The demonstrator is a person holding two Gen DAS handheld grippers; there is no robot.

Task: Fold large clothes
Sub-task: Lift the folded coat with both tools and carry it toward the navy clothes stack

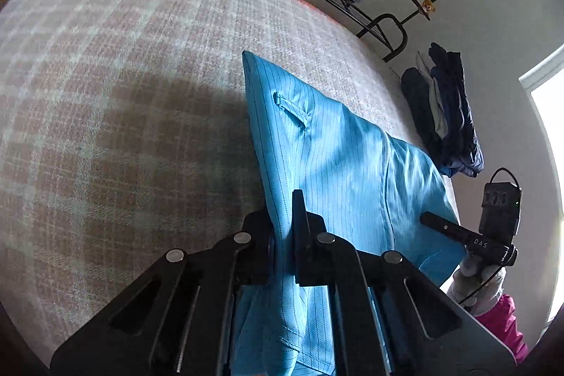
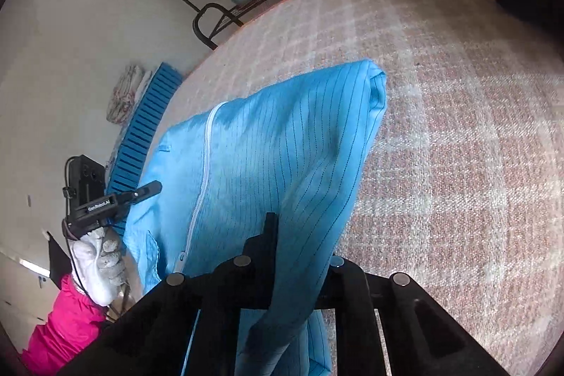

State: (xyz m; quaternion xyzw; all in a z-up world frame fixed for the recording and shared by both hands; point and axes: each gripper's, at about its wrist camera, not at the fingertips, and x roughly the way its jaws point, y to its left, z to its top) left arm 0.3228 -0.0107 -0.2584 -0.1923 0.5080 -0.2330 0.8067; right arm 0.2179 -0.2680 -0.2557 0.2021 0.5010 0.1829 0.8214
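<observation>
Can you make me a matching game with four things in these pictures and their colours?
Things:
1. striped zip-up fabric garment
2. checked woven bed cover
3. person's puffy sleeve
4. left hand-held gripper

Colours:
A. black
B. bright pink
C. light blue
D. pale pink and white

Pairs: 1-C, 2-D, 3-B, 4-A
</observation>
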